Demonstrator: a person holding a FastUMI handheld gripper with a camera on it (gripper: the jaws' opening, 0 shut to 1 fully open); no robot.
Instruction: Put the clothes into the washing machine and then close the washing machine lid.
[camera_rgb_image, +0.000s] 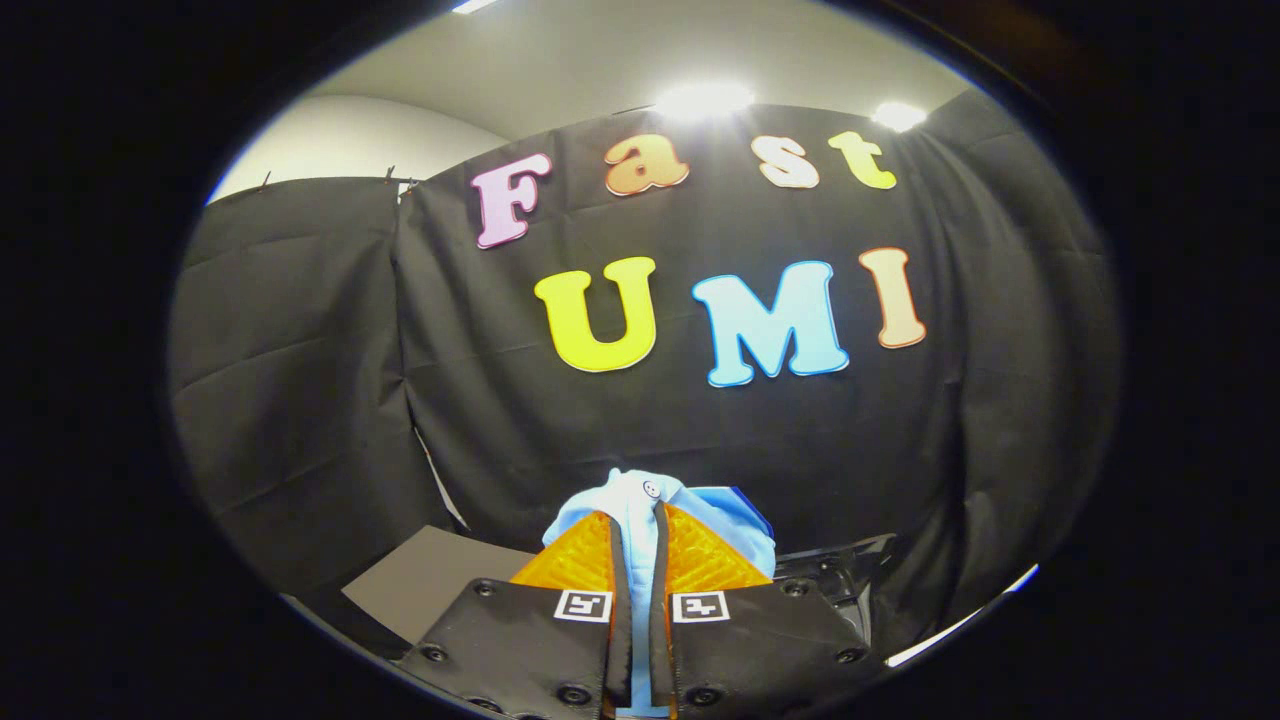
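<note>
My gripper (638, 525) is shut on a light blue garment (640, 500) with a small white button. The cloth is pinched between both fingers and bunches up over and beyond the fingertips (585, 550), spilling a little to the right. The gripper is lifted and points at the black cloth wall. Just right of the fingers, low down, a dark glossy edge (845, 570) shows, perhaps part of the washing machine; I cannot tell for sure.
A grey flat surface (430, 590) lies low to the left of the fingers. The black booth wall (700, 430) hangs close ahead, with a pale wall and ceiling lights above it.
</note>
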